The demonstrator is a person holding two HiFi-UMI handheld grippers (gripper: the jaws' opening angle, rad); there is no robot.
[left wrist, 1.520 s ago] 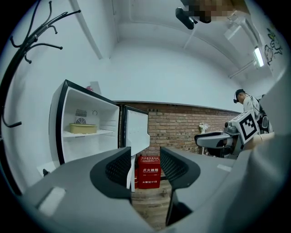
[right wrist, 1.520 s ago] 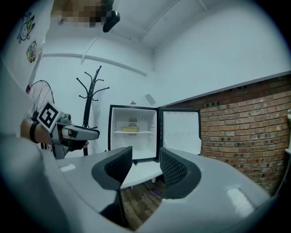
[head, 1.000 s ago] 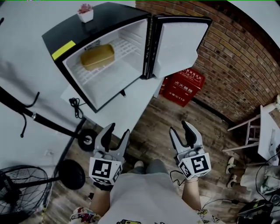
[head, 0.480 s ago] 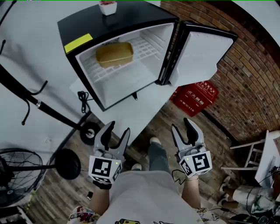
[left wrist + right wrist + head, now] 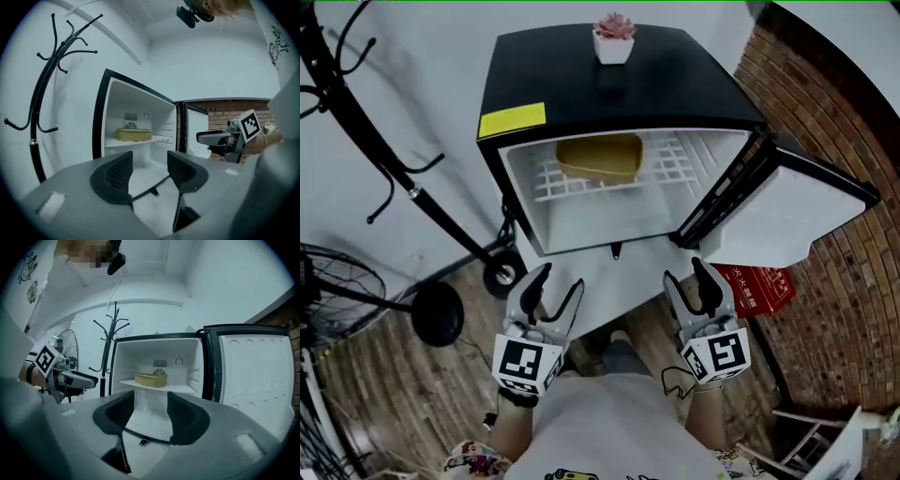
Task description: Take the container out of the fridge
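Wood-plank floor (image 5: 384, 394), rough brick wall (image 5: 853, 122) at right, plain white wall behind. Boxy fridge (image 5: 609, 84), with a glossy black shell and smooth white liner, is set on a white tabletop (image 5: 628, 281). Its door (image 5: 787, 211) is swung wide to the right. Container (image 5: 600, 157), yellow, shallow and rectangular with rounded corners, is seated on the white wire-grid shelf (image 5: 680, 169) inside, left of centre. A small potted plant (image 5: 613, 42) is placed on the fridge top. Left gripper (image 5: 559, 277) and right gripper (image 5: 686, 272) are held short of the fridge, well apart from the container. The ribbed black pads are spread on both. Jaws have just been opening, and nothing is found between them.
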